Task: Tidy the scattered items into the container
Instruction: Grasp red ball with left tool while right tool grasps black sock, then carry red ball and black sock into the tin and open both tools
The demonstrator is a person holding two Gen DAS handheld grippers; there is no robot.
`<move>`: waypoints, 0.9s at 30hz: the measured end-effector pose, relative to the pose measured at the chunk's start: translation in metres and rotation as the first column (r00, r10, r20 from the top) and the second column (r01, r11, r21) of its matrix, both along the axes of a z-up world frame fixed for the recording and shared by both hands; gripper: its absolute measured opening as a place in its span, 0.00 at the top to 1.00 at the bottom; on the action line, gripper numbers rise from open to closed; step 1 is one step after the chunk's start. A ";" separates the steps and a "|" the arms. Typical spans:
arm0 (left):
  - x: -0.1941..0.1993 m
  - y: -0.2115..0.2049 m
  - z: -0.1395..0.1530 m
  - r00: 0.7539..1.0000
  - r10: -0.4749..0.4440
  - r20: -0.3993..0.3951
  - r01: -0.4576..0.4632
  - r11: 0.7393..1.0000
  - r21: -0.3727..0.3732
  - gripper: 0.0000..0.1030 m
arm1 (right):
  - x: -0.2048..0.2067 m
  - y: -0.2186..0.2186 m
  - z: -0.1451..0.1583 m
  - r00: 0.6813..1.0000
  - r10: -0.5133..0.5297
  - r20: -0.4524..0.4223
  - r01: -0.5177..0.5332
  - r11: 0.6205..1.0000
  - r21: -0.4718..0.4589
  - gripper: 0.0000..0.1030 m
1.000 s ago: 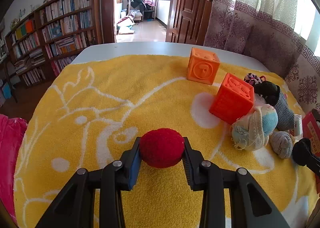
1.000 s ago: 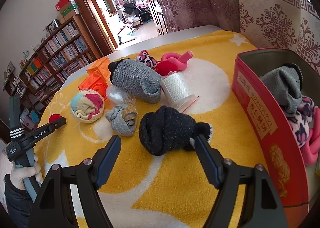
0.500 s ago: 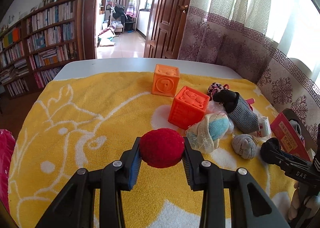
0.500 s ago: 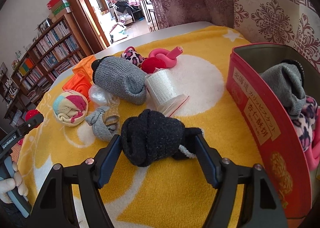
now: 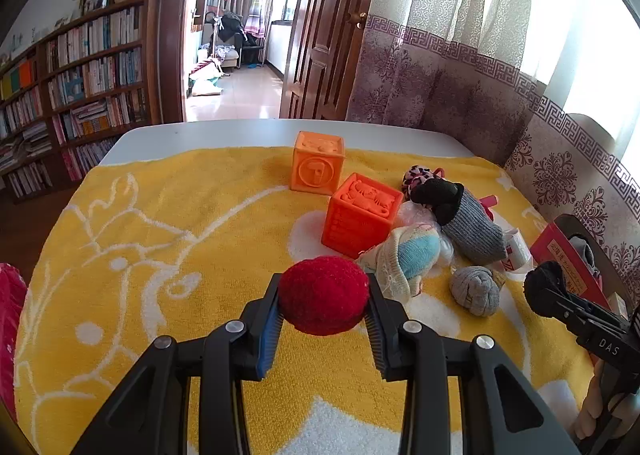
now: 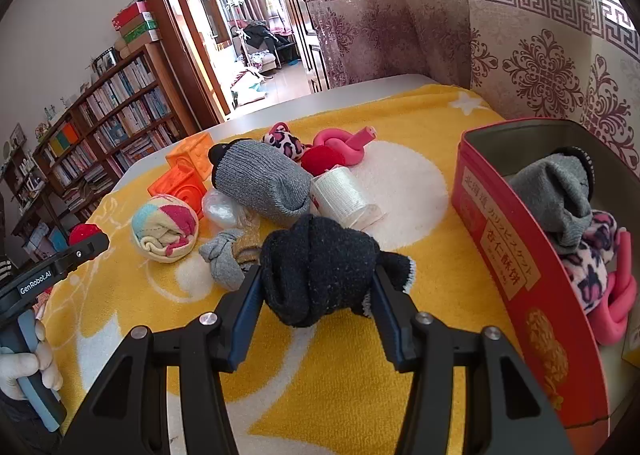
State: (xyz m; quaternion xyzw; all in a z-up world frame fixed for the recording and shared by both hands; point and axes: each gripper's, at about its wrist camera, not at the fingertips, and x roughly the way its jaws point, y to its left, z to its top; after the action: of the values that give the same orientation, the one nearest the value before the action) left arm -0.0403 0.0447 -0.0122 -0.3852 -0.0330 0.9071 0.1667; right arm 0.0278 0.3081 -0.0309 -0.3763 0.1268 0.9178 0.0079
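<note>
My left gripper (image 5: 323, 305) is shut on a red fuzzy ball (image 5: 323, 293), held above the yellow towel. My right gripper (image 6: 318, 287) is shut on a black rolled sock (image 6: 316, 269), lifted just left of the red tin (image 6: 516, 275). The tin holds a grey sock (image 6: 556, 195), a leopard-print item and a pink piece. On the towel lie a grey sock (image 6: 260, 179), a multicoloured sock ball (image 6: 164, 227), a small grey knot (image 6: 224, 259), two orange cubes (image 5: 360, 215), a white roll (image 6: 340, 195), and red and pink items (image 6: 340, 147).
The yellow towel (image 5: 160, 235) covers a white table (image 5: 200, 135). Patterned curtains (image 6: 520, 35) hang behind the tin. A bookshelf (image 5: 80, 75) and an open doorway stand beyond the table's far edge. The pile of items lies between my two grippers.
My right gripper has closed on the black sock and lifted it toward the tin. My left gripper has carried the red ball to the right, toward the pile.
</note>
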 end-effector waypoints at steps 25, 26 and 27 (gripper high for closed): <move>0.040 0.094 0.038 0.969 -0.244 -0.036 0.245 0.969 0.027 0.62 | 0.066 0.061 0.071 0.968 -0.178 -0.175 0.177 0.984 -0.023 0.45; 0.042 0.102 0.041 0.966 -0.257 -0.039 0.258 0.966 0.028 0.62 | 0.069 0.069 0.074 0.965 -0.201 -0.166 0.201 0.979 -0.017 0.45; 0.044 0.111 0.044 0.962 -0.270 -0.041 0.271 0.962 0.026 0.62 | 0.073 0.077 0.078 0.962 -0.227 -0.154 0.228 0.974 -0.012 0.45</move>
State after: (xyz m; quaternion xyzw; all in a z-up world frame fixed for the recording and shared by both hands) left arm 0.0033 0.1554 0.0322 -0.3665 0.0087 0.8822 0.2955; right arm 0.1008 0.3851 0.0466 -0.2870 0.1669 0.9375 0.1046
